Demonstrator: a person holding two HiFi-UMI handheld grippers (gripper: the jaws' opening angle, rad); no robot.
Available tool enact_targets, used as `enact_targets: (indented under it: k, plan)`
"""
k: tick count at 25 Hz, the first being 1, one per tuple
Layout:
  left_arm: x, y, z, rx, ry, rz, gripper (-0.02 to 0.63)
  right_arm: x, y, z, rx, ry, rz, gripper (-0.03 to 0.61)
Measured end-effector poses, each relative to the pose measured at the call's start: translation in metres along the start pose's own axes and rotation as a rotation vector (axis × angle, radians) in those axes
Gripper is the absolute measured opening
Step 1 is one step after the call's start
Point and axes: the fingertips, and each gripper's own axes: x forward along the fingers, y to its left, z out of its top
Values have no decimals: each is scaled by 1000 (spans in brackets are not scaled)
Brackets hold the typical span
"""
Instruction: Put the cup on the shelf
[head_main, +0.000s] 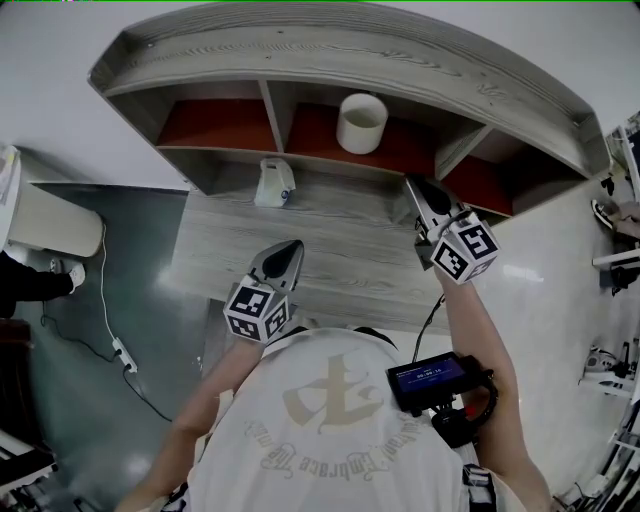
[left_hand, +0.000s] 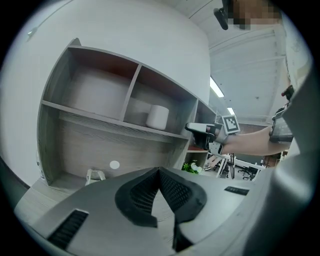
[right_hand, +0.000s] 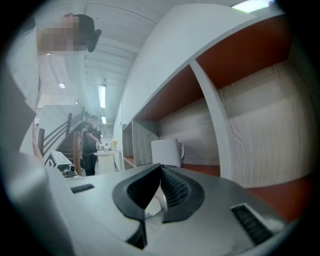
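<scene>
- Cup (head_main: 361, 122) stands upright, mouth up, on the red board in the middle compartment of the shelf (head_main: 340, 45). Placement looks done.
- Right gripper (head_main: 420, 188) has its jaws together with nothing between them. It sits off the shelf's right front edge, apart from the cup. I read this as post-release.
- Left gripper (head_main: 289, 247) is also closed and empty. It hovers over the desk (head_main: 330, 250) near its front edge and looks idle.
- The head view alone gives the layout, including a small white object (head_main: 275, 185) at the desk's back edge.
- The right gripper view alone shows the cup's handle (right_hand: 183, 148).
- The left gripper view shows the right gripper side-on, level with the cup's board.
</scene>
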Motion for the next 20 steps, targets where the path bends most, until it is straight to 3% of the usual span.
enact_targets:
  k: [11, 20]
  plan:
    - [7, -8, 6, -1, -12, 5, 2, -41, 30, -71, 41, 139, 132, 3]
    - [10, -19, 3, -11, -6, 6, 2, -63, 43, -93, 89, 142, 141, 2]
